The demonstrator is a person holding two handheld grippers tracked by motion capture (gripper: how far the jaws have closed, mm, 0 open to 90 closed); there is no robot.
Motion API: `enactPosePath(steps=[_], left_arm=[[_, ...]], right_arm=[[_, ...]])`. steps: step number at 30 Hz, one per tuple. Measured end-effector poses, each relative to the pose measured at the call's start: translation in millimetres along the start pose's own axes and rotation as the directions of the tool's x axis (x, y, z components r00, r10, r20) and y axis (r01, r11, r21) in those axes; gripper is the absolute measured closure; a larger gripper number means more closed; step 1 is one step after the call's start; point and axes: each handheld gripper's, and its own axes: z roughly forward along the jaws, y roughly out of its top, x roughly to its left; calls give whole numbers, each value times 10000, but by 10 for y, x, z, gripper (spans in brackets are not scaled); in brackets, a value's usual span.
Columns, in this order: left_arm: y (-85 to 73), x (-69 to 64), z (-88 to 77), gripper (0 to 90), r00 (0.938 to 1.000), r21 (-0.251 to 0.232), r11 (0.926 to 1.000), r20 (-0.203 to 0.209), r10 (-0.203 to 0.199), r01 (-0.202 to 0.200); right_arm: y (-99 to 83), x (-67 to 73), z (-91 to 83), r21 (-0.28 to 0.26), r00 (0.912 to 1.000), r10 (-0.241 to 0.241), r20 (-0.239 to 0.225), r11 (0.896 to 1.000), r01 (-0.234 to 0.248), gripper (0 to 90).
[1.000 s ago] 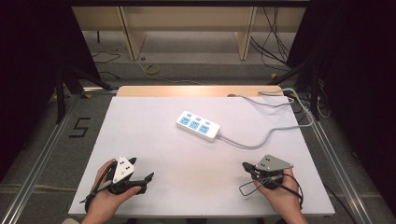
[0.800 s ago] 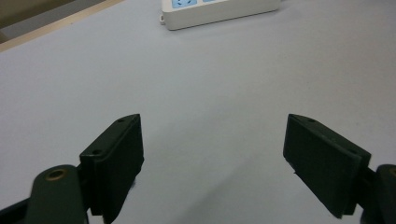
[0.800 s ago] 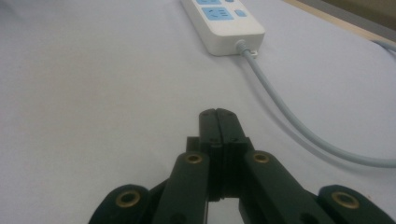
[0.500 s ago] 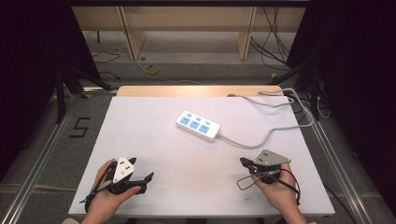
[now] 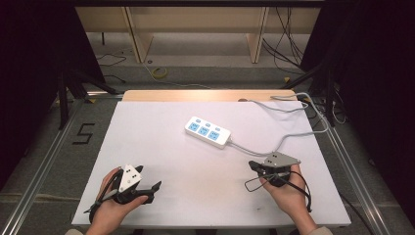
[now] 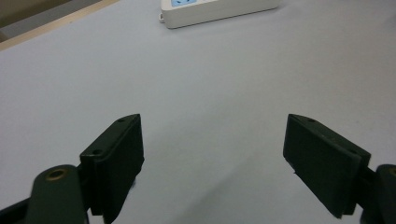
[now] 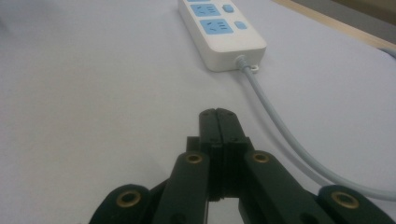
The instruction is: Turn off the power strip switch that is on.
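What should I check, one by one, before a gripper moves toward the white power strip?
1. Power strip lying flat with its sockets facing up: ok.
2. Right gripper open enough to take it: not ok, jaws shut together.
3. Left gripper open and holding nothing: ok.
4. Grey cable out of the right gripper's way: not ok, it runs close beside it.
5. Bare table between the grippers and the strip: ok.
6. Switches on or off: cannot tell.
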Motion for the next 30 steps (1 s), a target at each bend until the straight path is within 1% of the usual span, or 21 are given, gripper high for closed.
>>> enactPosePath(steps=[6, 19, 23, 30], left_arm=[[-2, 0, 0, 200, 10000, 21, 10000, 9, -14, 14], [-3, -1, 1, 200, 10000, 89, 10000, 28, 32, -33], [-3, -10, 8, 200, 10000, 97, 9999, 60, 29, -30], [-6, -15, 11, 201, 10000, 96, 9999, 78, 47, -48]], right_arm=[[63, -7, 55, 37, 9999, -104, 5, 9999, 104, 900], [158, -28, 131, 189, 9999, -143, 64, 9997, 141, 900], [191, -36, 149, 154, 9997, -202, 95, 9997, 201, 900], [253, -70, 173, 189, 9997, -133, 189, 9997, 129, 900]])
